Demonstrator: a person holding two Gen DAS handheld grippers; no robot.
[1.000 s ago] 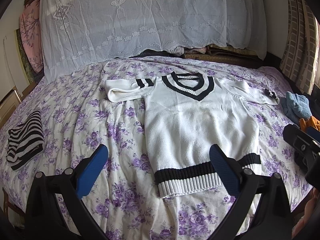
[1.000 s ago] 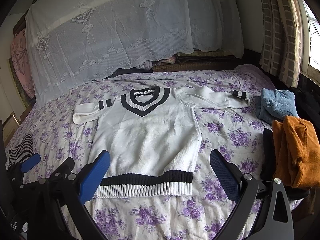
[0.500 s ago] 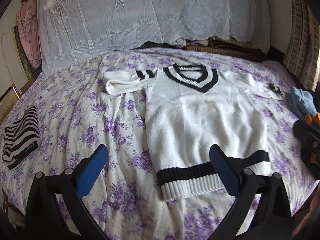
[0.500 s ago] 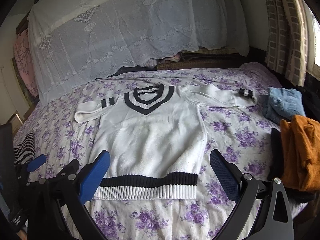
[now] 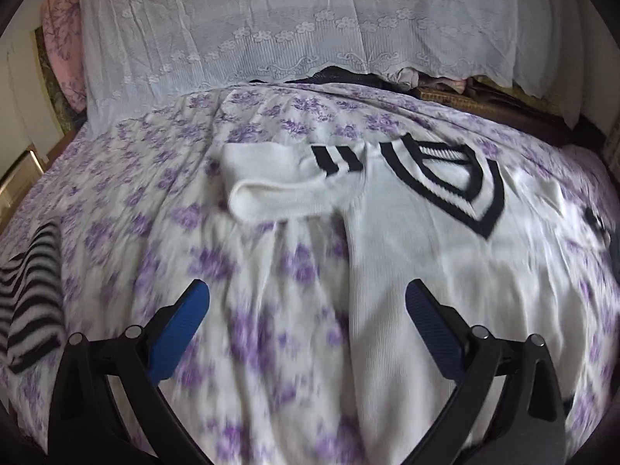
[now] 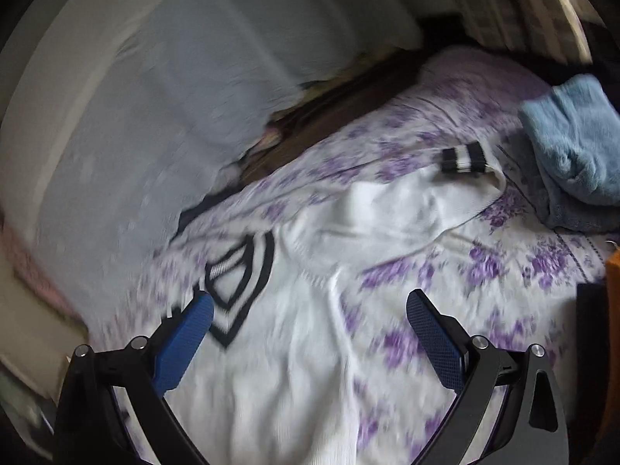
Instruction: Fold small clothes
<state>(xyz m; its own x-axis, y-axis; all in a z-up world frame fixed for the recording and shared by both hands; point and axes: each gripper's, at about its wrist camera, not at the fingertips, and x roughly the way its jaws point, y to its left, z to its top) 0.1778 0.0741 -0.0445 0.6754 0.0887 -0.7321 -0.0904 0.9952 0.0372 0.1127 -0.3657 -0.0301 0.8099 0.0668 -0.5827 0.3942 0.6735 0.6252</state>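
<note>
A white knit sweater point(image 5: 426, 255) with a black-striped V-neck lies flat, front up, on the purple-flowered bedspread point(image 5: 162, 201). Its left sleeve point(image 5: 279, 186) is doubled back near the shoulder. My left gripper point(image 5: 306, 310) is open and empty, low over the sweater's left side edge. In the right wrist view the sweater point(image 6: 310, 310) fills the middle and its right sleeve point(image 6: 407, 209) stretches to a black-striped cuff point(image 6: 463, 159). My right gripper point(image 6: 310, 321) is open and empty above the chest, right of the neckline.
A folded black-and-white striped garment point(image 5: 31, 294) lies at the bed's left edge. A folded light blue cloth point(image 6: 573, 147) and an orange garment point(image 6: 612, 310) lie at the right edge. A white lace cover point(image 5: 310, 19) hangs over the headboard end.
Both grippers have moved forward up the sweater from the hem. The right one has tilted and swung toward the right sleeve. Both stay open; the sweater has not moved.
</note>
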